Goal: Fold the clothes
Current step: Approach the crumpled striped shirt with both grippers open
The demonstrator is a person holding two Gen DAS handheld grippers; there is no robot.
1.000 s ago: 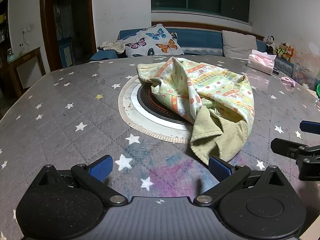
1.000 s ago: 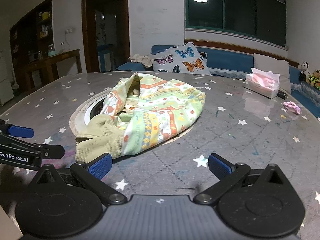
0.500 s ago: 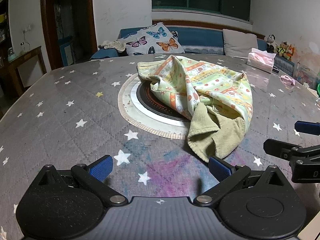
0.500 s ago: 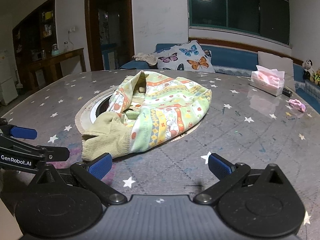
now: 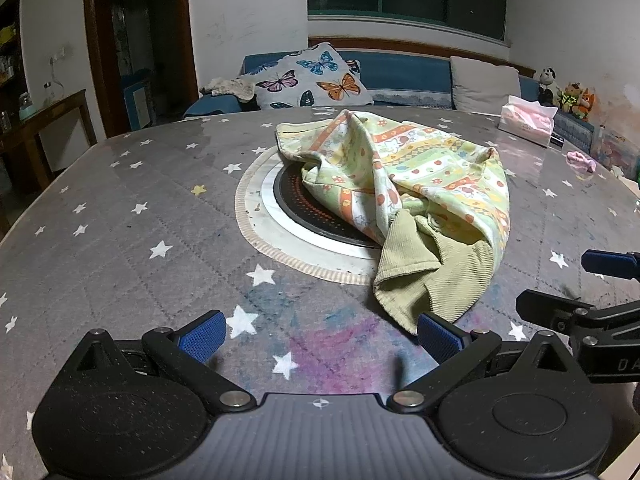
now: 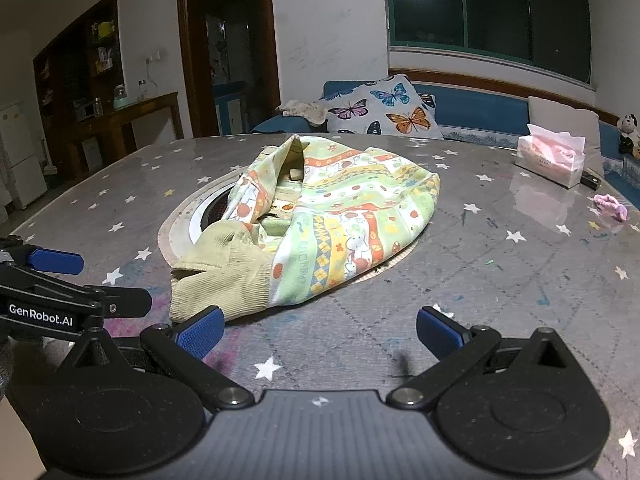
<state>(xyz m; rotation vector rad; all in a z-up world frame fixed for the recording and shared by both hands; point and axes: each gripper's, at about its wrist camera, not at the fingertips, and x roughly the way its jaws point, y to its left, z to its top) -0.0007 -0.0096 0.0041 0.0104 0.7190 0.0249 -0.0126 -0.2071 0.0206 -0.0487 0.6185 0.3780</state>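
Note:
A crumpled child's garment [image 5: 416,184], pale green with orange and yellow printed stripes and an olive ribbed cuff [image 5: 428,280], lies heaped on the star-patterned table, partly over a round black hotplate [image 5: 304,204]. It also shows in the right wrist view [image 6: 336,216]. My left gripper [image 5: 320,338] is open and empty, just short of the cuff, with its right pad [image 5: 436,338] at the cuff's near edge. My right gripper [image 6: 320,332] is open and empty, its left pad [image 6: 200,332] close to the cuff [image 6: 216,276]. Each gripper shows at the edge of the other's view.
The grey table [image 5: 120,220] carries a pink tissue box [image 5: 526,120] and a small pink cloth [image 5: 582,160] at the far right. A blue sofa with a butterfly pillow [image 5: 312,80] stands behind the table. A wooden side table [image 5: 44,120] is at the left.
Both grippers have drawn back slightly from the garment and stayed open. The garment has not moved.

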